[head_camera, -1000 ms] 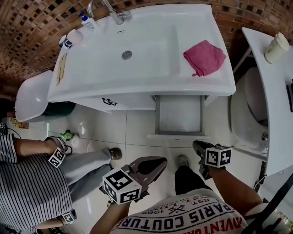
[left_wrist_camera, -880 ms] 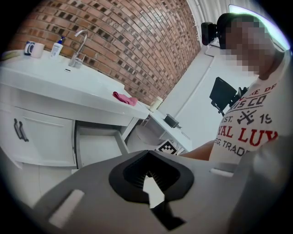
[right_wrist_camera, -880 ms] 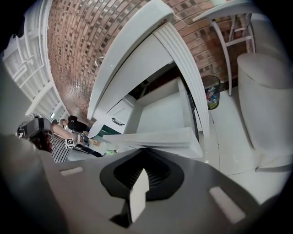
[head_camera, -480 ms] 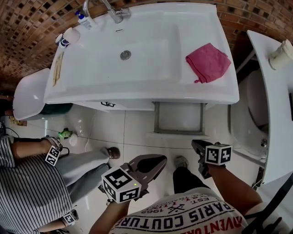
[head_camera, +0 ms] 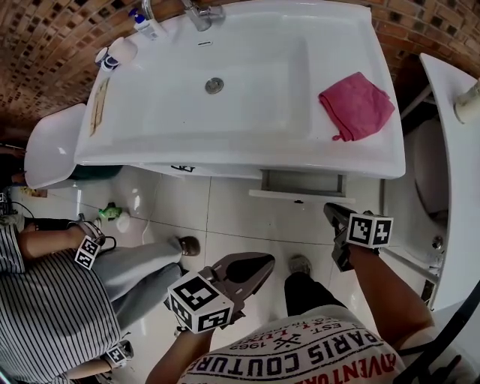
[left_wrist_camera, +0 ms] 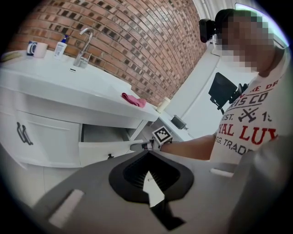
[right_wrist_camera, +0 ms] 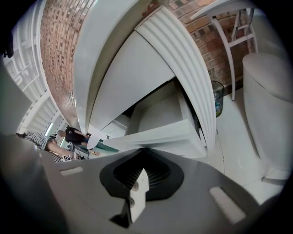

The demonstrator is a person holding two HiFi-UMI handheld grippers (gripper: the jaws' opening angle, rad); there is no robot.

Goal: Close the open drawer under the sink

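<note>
The white drawer under the sink sticks out only a short way. In the head view my right gripper is shut, empty, with its tips at the right end of the drawer's front panel. The right gripper view shows that panel directly ahead of the closed tips; contact cannot be told. My left gripper hangs shut and empty over the floor, well short of the cabinet. From the left gripper view I see the drawer front with the right gripper against it.
A pink cloth lies on the sink's right side; a cup, soap bottle and faucet stand at the back. A toilet is at left, a white table at right. A seated person in stripes is at lower left.
The drawer has slid inward and now sticks out far less. My right gripper has moved forward toward the cabinet with it. The left gripper has barely moved.
</note>
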